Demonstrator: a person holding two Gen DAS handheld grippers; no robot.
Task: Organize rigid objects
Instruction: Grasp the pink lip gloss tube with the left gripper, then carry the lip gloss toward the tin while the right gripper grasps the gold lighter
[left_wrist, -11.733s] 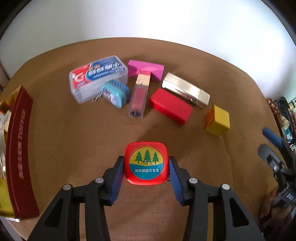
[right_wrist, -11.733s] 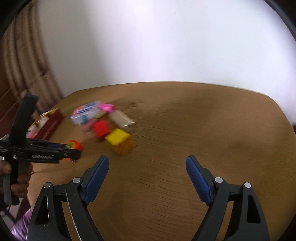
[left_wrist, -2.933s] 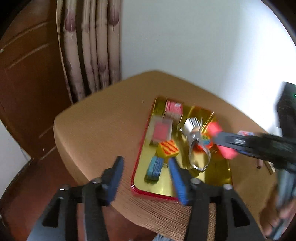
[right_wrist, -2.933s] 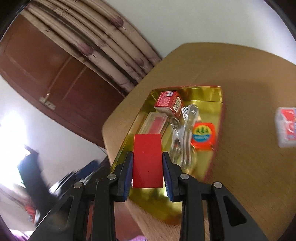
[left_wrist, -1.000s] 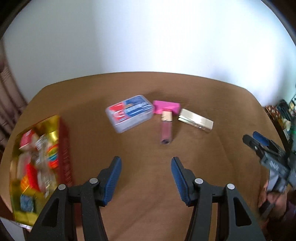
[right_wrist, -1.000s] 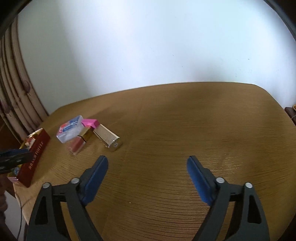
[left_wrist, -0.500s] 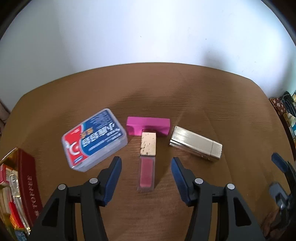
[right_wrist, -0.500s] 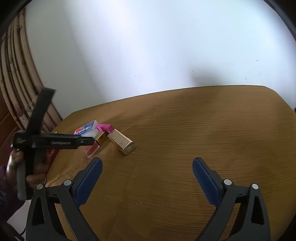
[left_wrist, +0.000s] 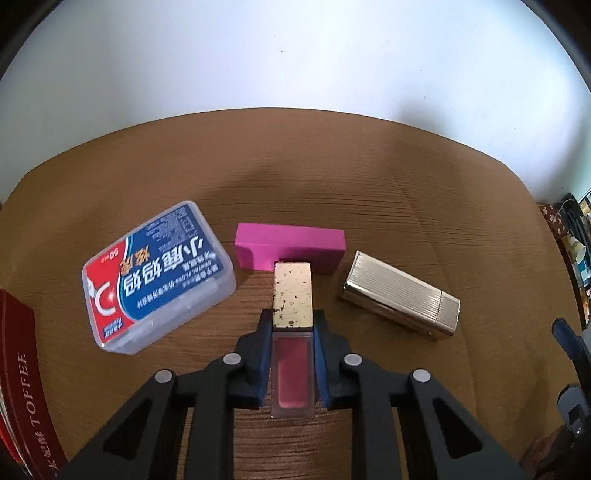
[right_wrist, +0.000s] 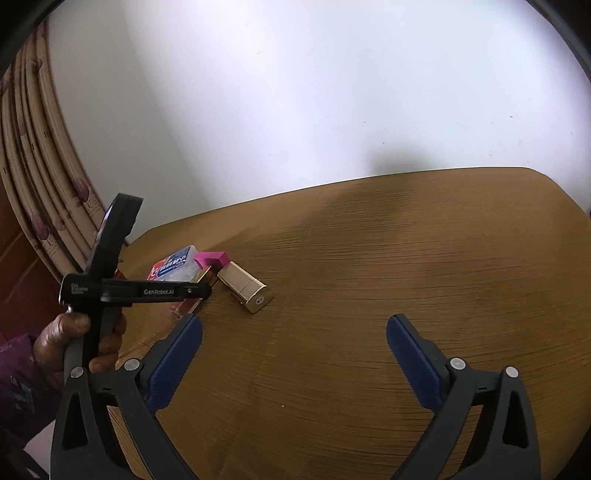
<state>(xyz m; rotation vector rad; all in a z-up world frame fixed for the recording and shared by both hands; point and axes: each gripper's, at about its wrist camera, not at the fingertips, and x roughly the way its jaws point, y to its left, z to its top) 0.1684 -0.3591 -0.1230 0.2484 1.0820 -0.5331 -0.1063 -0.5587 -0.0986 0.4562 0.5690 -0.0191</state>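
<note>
Clamping down on the lip gloss tube (left_wrist: 292, 341) at centre frame, the left gripper (left_wrist: 291, 354) has it pinched on the table (left_wrist: 406, 177). Right gripper (right_wrist: 293, 354) hangs wide apart, holding nothing. Next move's probably lifting it to the toffee tin (left_wrist: 18, 387) at lower left.

Both pictures bright, soft daylight. White wall (right_wrist: 332, 110) glows, almost washed out. Soft gray shadow on wall (right_wrist: 391, 162) and dark patch on brown surface (left_wrist: 314, 192) behind things. Shine on gold case (left_wrist: 400, 295). Round lens bends edges, black corners. Middle sharp; near tin (left_wrist: 18, 387) at left edge bit blurry.
</note>
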